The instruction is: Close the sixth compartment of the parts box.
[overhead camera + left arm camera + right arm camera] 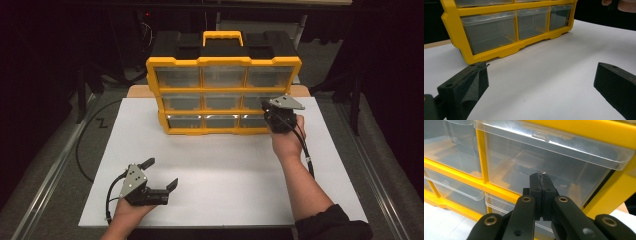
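A: High view first. Yellow organizer [223,95] stands upright at the far middle of the white board [215,180], 3 rows x 3 clear drawers, yellow handle [221,36] on top. Right gripper [278,114] is up at the organizer's right column, approx mid-row height, right hand [286,140] behind it.

B: Jaws on that one?

A: Right gripper view: pressed flat together, pad to pad, nothing between them. Tips sit in front of a clear drawer [549,167] w/ the yellow frame post [482,157] to its left in that view. Can't tell if the tips touch the drawer face or stop just short.

B: Drawer pulled out at all?

A: Looks seated in the frame, lip overhanging at the top. Looks empty, but glare on the plastic.

B: Left side?

A: Left gripper [162,173] low at the near left of the board, well apart from the organizer, left hand [131,207] at the bottom edge. Jaws spread wide, nothing in them. Left gripper view: the foam pads [471,82] stand far apart over bare board, bottom row of drawers ahead.

B: Cables?

A: Black cable [306,150] trails along the right forearm.
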Demonstrator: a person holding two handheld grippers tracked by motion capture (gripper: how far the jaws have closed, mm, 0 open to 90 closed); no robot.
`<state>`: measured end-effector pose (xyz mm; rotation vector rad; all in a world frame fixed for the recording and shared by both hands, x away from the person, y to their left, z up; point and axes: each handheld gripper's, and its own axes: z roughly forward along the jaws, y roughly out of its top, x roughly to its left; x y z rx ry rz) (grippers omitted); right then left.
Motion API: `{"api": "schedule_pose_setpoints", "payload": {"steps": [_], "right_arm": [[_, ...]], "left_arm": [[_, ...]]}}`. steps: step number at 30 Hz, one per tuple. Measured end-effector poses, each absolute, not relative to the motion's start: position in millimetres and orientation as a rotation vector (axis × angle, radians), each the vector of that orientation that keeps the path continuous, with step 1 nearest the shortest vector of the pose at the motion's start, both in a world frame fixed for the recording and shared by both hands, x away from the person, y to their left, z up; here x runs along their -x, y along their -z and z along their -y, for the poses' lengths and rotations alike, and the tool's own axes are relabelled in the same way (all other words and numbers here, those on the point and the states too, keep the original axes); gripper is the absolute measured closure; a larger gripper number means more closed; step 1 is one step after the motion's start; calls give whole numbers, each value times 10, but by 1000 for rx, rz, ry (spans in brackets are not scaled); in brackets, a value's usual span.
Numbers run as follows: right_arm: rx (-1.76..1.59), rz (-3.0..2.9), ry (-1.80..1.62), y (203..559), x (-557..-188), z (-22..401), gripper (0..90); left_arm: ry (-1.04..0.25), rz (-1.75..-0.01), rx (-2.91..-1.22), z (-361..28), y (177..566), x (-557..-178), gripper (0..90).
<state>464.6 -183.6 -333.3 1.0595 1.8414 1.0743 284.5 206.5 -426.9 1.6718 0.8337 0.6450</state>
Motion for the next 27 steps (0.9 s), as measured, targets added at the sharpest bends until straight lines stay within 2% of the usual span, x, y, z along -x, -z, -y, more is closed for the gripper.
{"api": "schedule_pose_setpoints", "payload": {"steps": [5,12,18,27], "right_arm": [[-1056,-1858,-1092,3312,-4597,1858,900],[-1033,-1893,-1130,3319,-4432,1876,849],[-1033,-1942,-1171,3393,-4228,1941,755],[-1046,-2013,-1227,3600,-3943,2075,562]], "left_arm": [[-645,-832,-1672,-2063,4268,-2843,4],[-647,-831,-1675,-2054,4271,-2846,4],[-650,-830,-1676,-2045,4272,-2847,4],[-656,-829,-1684,-2039,4272,-2847,4]]}}
